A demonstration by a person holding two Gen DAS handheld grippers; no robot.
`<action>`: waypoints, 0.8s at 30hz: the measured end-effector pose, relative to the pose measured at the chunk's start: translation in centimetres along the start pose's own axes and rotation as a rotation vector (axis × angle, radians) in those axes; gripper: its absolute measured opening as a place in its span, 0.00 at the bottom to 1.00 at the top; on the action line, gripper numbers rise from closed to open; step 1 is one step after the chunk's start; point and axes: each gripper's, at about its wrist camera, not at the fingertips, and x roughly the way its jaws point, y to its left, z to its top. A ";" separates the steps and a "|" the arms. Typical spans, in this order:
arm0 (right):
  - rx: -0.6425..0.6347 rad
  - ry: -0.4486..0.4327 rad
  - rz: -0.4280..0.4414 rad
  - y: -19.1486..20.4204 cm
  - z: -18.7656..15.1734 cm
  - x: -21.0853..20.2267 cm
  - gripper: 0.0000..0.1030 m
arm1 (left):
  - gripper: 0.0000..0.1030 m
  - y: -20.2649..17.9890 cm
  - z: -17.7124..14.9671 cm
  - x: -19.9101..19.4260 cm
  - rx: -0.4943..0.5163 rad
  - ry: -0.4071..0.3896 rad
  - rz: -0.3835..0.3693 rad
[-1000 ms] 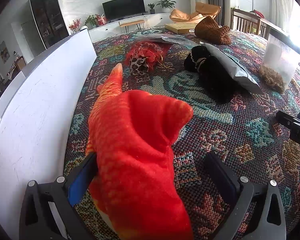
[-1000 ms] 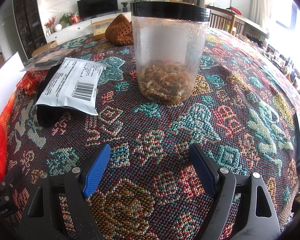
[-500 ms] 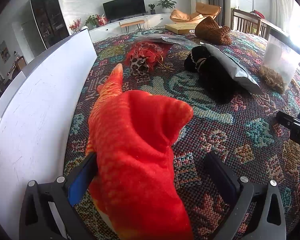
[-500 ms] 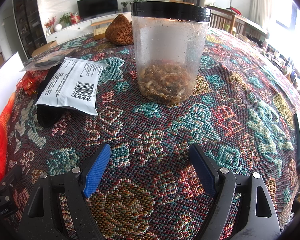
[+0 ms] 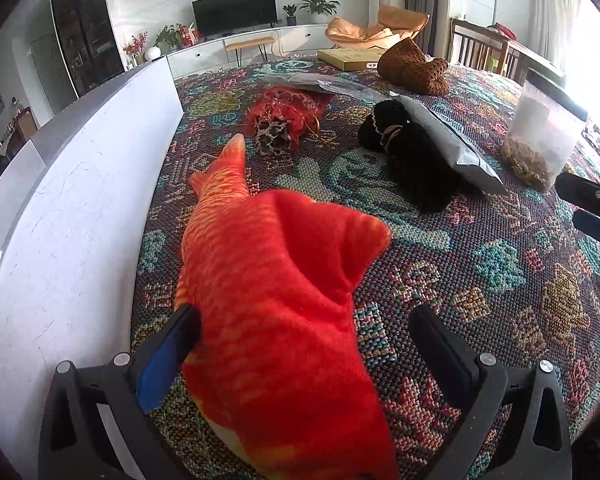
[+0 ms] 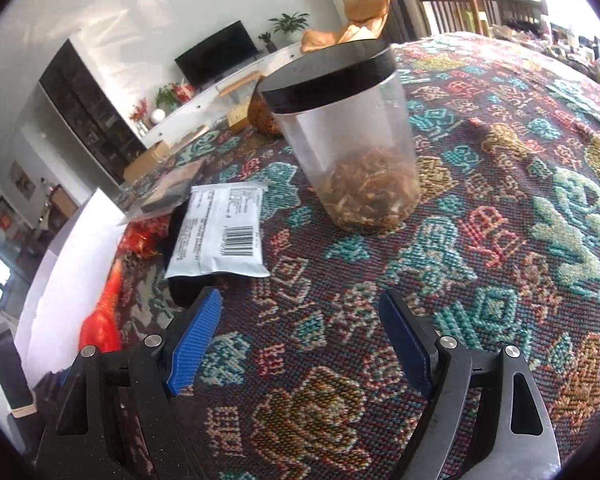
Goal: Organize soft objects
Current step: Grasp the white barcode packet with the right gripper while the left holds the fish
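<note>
Left wrist view: the left gripper (image 5: 300, 344) stands wide around a red plush fish (image 5: 276, 304) at lower centre of the frame, only its left pad touching. A firm mid-body squeeze looks best. The right gripper (image 6: 300, 340), wide and empty, faces a lidded jar (image 6: 348, 136).

A barcode and lines of small print stand on the white pouch (image 6: 220, 236), the print too blurred to read; a dark mark on the flat yellow box (image 5: 350, 59) is also illegible; no other text can be read.
</note>
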 end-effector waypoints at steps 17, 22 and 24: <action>-0.086 0.267 0.001 3.8 4.1 7.0 0.63 | 0.38 1.4 0.1 -2.1 0.007 -0.026 -0.009; -0.054 0.227 0.044 2.6 1.6 2.4 0.63 | 0.37 1.4 -0.5 -4.4 -0.018 -0.048 -0.095; -0.018 0.212 0.069 1.8 0.8 0.9 0.63 | 0.37 1.3 -0.7 -5.5 -0.019 -0.064 -0.124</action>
